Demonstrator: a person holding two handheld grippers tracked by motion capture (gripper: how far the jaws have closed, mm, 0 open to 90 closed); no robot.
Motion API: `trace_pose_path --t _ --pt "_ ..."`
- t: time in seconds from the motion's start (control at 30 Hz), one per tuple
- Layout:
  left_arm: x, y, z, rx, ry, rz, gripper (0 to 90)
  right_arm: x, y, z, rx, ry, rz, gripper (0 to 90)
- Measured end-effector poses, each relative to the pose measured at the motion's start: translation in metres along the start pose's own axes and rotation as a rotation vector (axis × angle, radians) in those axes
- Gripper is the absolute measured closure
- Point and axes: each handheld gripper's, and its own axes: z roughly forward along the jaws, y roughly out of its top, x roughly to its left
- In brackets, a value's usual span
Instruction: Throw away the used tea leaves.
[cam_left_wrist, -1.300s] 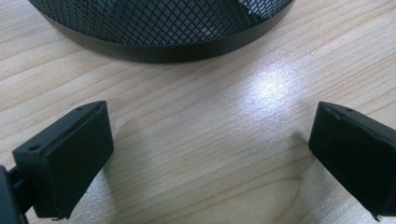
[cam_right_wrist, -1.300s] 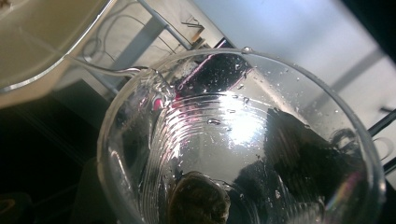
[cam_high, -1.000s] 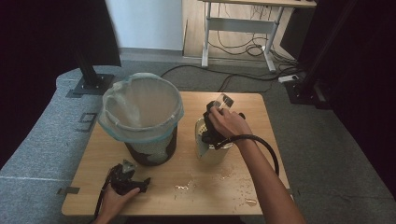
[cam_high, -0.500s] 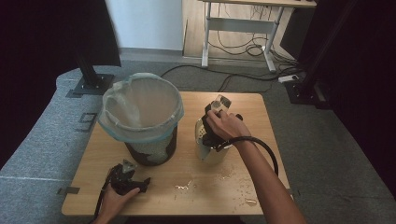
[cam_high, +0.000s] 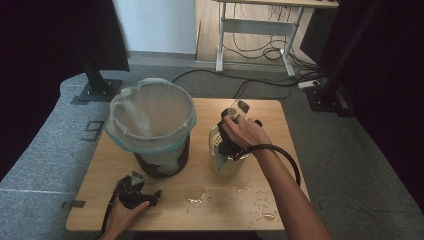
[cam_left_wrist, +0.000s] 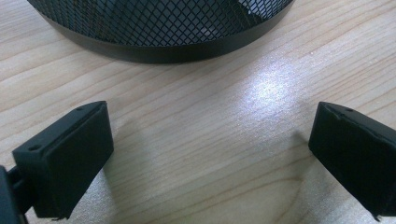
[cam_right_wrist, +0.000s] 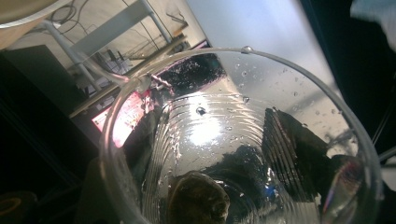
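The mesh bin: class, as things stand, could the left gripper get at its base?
Probably yes. The left gripper rests on the table with jaws wide open, facing the mesh bin just ahead, with bare wood between them. The round base looks wider than the gap, though, so it could touch, perhaps not clasp.

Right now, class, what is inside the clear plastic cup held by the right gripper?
In the clear plastic cup, a brownish lump sits at the bottom and water droplets cling to the walls. What the lump is cannot be told; its underside is hidden.

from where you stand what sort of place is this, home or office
Probably an office or lab workspace: a small wooden table on grey carpet, a height-adjustable desk behind with cables on the floor.
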Motion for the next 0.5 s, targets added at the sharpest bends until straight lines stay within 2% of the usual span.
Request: trace_pose_path --t 0.1,0.13,0.17,0.2,0.27,0.33,0.43,0.47,0.5 --pt "0.0 0.0 0.0 -0.002 0.0 -0.002 0.0 0.002 0.004 -0.003 -0.033 0.009 -0.068 41.1" --pt "0.0 0.0 0.0 -0.001 0.0 -0.002 0.0 0.002 0.004 -0.003 -0.039 0.014 -0.052 41.1" --pt "0.0 0.0 0.0 0.0 -0.001 0.0 0.0 0.002 0.003 -0.003 -0.03 0.009 0.0 41.1" --pt "0.0 0.0 0.0 0.0 -0.001 0.0 0.0 0.003 0.001 -0.002 -0.028 0.015 0.02 41.2" --pt "0.0 0.0 0.0 0.0 -0.001 0.0 0.0 0.005 -0.001 -0.001 -0.013 0.021 0.015 41.2" --pt "0.0 0.0 0.0 0.0 -0.001 0.0 0.0 0.005 -0.005 -0.001 -0.009 0.022 0.042 41.2" --pt "0.0 0.0 0.0 0.0 0.0 0.0 0.0 0.001 -0.015 0.004 0.024 0.02 0.142 41.4" --pt "0.0 0.0 0.0 0.0 -0.001 0.0 0.0 0.0 -0.012 0.007 0.029 0.044 0.139 41.4" --pt "0.0 0.0 0.0 0.0 -0.001 0.0 0.0 0.002 -0.004 0.005 0.002 0.057 0.071 41.5"
